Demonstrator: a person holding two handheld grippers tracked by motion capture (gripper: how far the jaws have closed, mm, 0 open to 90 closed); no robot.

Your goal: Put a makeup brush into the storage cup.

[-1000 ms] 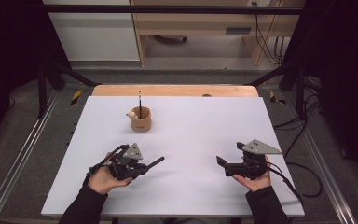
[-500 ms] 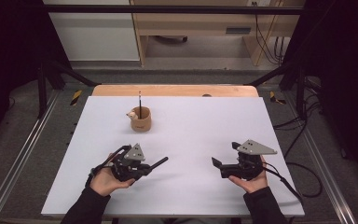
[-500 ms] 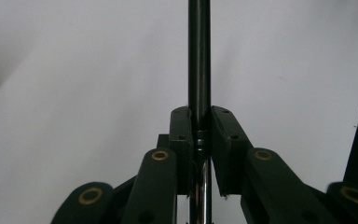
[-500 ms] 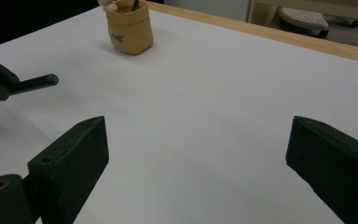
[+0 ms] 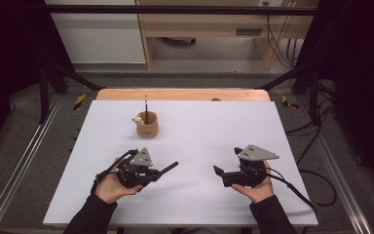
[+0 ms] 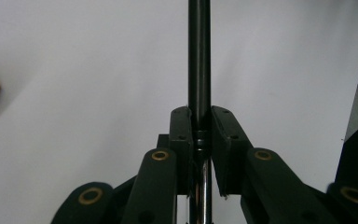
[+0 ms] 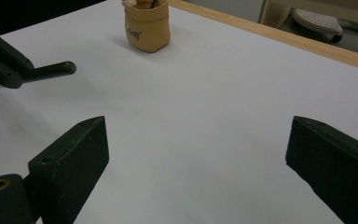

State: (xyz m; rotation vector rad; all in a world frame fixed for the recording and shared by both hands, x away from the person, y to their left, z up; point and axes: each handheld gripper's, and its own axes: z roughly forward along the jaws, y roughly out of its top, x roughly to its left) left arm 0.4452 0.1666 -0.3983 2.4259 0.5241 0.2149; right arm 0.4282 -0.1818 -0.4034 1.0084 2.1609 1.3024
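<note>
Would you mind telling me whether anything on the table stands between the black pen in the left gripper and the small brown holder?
Nothing visible does. The left gripper is shut on the black pen, and bare white table lies between it and the brown holder. Another pen already stands upright in that holder.

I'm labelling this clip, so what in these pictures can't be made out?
- Pen in the left gripper: its far end is cut off by the top edge of the left gripper view; its back end is hidden between the jaws.
- Brown cup: its contents are too small in the high view and cropped at the top of the right gripper view.
- Print on the cup: blurred.
</note>
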